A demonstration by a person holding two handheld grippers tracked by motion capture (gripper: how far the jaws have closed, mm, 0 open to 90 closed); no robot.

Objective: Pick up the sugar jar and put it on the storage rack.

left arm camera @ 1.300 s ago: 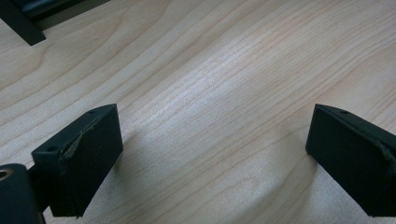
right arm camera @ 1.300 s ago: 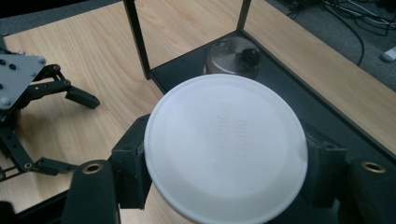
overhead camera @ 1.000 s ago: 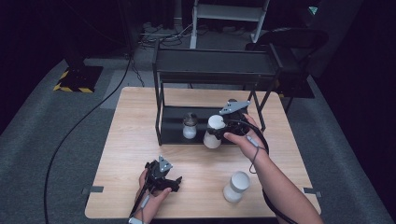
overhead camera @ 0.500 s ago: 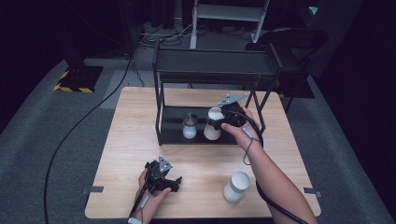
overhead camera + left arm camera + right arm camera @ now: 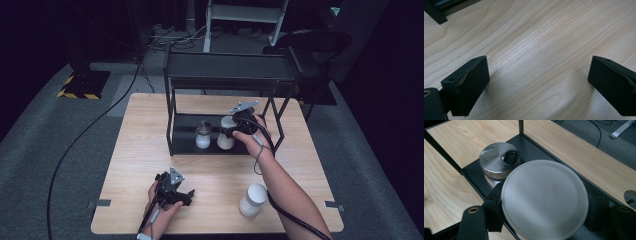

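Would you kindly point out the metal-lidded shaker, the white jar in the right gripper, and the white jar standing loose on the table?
metal-lidded shaker point(image 5: 499, 163), right gripper view, on its steel lid.
held white jar point(image 5: 545, 199), right gripper view, on its lid.
loose white jar point(image 5: 253, 200), high view, on its side.

wooden table point(image 5: 140, 150), black rack point(image 5: 225, 80), white jar point(image 5: 252, 200)

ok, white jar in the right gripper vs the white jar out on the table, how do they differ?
The held jar sits inside the black rack's lower shelf; the loose jar stands on the open table near the front edge. The held jar is clamped between the right gripper's jaws; the loose jar is untouched. The held jar stands beside a metal-lidded shaker; the loose jar stands alone. Both are upright, white and white-lidded.
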